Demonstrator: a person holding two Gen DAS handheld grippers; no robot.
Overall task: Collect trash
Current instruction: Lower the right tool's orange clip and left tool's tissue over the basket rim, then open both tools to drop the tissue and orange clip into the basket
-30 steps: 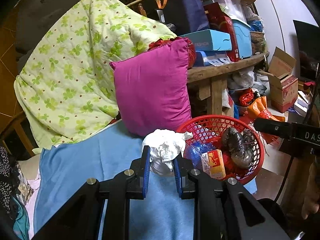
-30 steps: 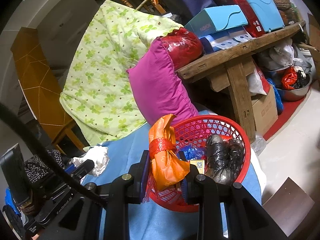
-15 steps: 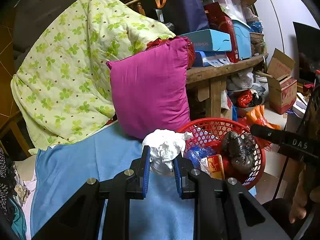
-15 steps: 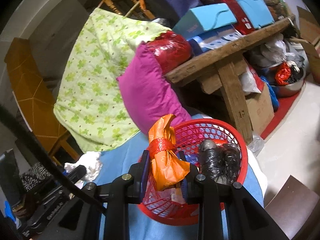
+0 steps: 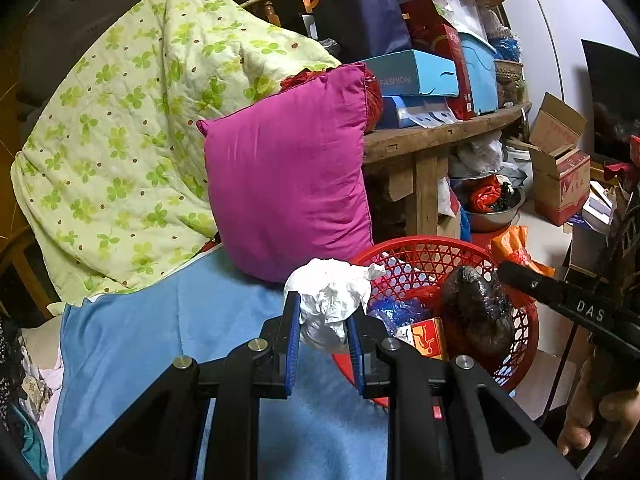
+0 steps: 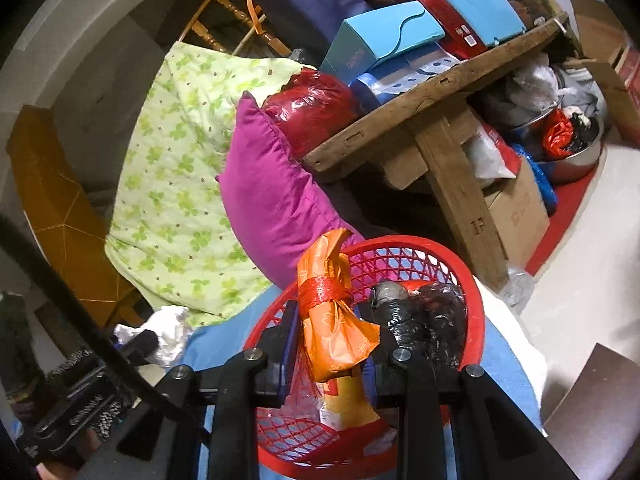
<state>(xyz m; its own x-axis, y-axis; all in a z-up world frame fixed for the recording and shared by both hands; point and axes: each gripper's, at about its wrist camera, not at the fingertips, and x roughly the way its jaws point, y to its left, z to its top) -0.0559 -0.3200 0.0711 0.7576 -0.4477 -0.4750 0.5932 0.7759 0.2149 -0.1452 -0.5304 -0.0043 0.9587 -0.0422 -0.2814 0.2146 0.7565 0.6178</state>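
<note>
Between the blue pads of the left claw (image 5: 323, 330) sits one crumpled white tissue wad (image 5: 330, 296), clamped at its lower part, its upper folds bulging above the fingertips. The wad hangs over the blue sheet (image 5: 168, 332), just to the left of the near rim of one red mesh basket (image 5: 420, 248).

The right claw (image 6: 331, 344) is clamped on one orange plastic bag (image 6: 332, 320), bound round its middle with a red band, and holds it above the near side of the same basket (image 6: 476, 320). Its tip shows in the left view as a black bar over the basket's right rim.

Inside the basket, beyond both claws, lie one dark plastic-wrapped bundle (image 5: 476, 312), one small orange-and-white carton (image 5: 426, 338) and one scrap of blue plastic (image 5: 396, 312); deeper contents are too tangled to count.

Behind the left claw, one magenta pillow (image 5: 288, 184) leans upright against one green clover-print quilt (image 5: 132, 144). To the right of the pillow stands one wooden counter (image 5: 440, 136) carrying stacked boxes, among them two light blue ones (image 5: 416, 76) and one red one (image 5: 440, 48). Beneath the counter rests one metal bowl (image 5: 496, 216) holding red and black bags, with one open cardboard box (image 5: 560, 176) farther right on the floor.
</note>
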